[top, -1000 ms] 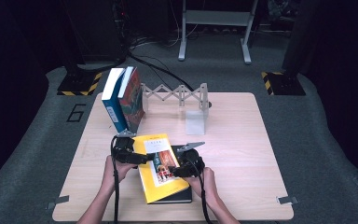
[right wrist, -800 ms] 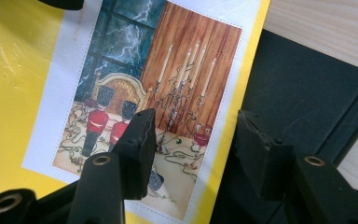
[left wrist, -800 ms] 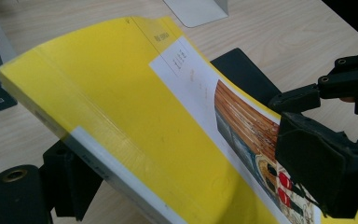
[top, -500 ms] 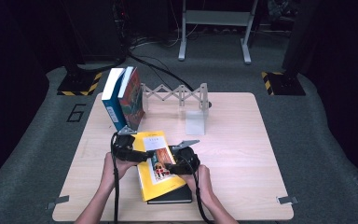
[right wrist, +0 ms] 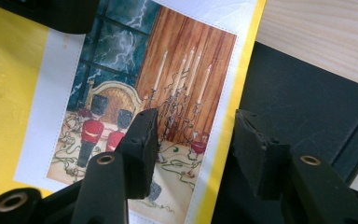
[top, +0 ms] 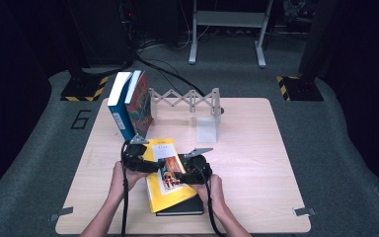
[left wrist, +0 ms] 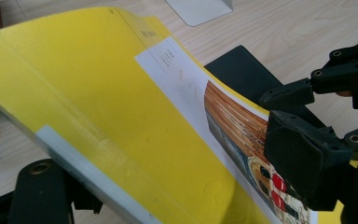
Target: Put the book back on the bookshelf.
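Left claw (top: 150,165) jaws just been closing on spine edge of yellow paperback book (top: 165,174). Right claw (top: 180,176) part-open, straddling its opposite edge above black hardcover book (top: 182,207) on wooden tabletop (top: 256,163).

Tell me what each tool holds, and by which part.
The left tool grips the yellow book by its left edge. The right tool straddles its right edge; whether it grips cannot be told.

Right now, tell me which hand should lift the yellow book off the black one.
Probably left: the left gripper has its jaws at the raised spine edge of the yellow book. The right gripper straddles its free edge.
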Available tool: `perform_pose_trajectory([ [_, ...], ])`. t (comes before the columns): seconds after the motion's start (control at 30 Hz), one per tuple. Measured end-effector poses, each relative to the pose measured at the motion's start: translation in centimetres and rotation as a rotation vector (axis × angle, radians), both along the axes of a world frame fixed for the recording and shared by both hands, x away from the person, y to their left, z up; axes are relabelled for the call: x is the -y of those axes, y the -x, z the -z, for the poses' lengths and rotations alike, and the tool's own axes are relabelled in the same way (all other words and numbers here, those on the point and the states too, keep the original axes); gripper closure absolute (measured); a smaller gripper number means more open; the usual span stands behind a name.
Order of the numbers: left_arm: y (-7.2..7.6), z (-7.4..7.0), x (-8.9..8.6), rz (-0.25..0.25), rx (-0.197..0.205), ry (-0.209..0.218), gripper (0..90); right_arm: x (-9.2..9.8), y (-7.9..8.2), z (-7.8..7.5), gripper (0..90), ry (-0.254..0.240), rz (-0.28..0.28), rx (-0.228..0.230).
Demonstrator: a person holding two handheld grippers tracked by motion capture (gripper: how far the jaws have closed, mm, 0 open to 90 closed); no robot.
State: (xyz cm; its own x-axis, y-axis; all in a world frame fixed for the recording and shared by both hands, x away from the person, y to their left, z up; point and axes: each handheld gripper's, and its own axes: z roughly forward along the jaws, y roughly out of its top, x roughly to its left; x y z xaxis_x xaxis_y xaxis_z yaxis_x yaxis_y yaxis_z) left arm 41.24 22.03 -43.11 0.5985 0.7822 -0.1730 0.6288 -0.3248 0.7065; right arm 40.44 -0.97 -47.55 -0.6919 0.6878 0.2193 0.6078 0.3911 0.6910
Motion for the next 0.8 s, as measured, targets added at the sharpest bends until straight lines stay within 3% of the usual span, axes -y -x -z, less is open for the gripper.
perform_pose_trajectory([
  [0.07, -0.1, 0.1, -0.1, 0.002, -0.004, -0.004, 21.7, 0.1, -0.2, 0.1, 50.2, -0.029, 0.011, -0.032],
  [0.1, -0.1, 0.2, -0.2, -0.004, -0.012, 0.01, 21.7, 0.1, -0.2, 0.2, 50.2, -0.035, 0.011, -0.036],
  [0.2, -0.1, 0.4, -0.4, -0.013, -0.009, 0.0, 24.8, 0.1, -0.2, 0.2, 50.2, -0.027, 0.011, -0.027],
  [0.4, -0.1, 0.7, -0.2, -0.044, 0.025, -0.074, 32.2, 0.0, -0.2, 0.2, 50.2, -0.03, 0.013, -0.017],
  [0.57, -0.3, 0.9, -0.6, -0.067, 0.027, -0.034, 37.5, 0.0, -0.1, 0.3, 50.1, -0.034, 0.016, -0.008],
  [0.63, -0.3, 0.8, -0.7, -0.071, 0.04, -0.015, 41.1, 0.0, 0.1, 0.3, 50.0, -0.041, 0.029, -0.029],
  [0.8, -0.4, 0.8, -1.2, -0.077, 0.051, 0.054, 52.0, 0.3, 0.0, 0.4, 49.9, -0.05, 0.016, -0.006],
])
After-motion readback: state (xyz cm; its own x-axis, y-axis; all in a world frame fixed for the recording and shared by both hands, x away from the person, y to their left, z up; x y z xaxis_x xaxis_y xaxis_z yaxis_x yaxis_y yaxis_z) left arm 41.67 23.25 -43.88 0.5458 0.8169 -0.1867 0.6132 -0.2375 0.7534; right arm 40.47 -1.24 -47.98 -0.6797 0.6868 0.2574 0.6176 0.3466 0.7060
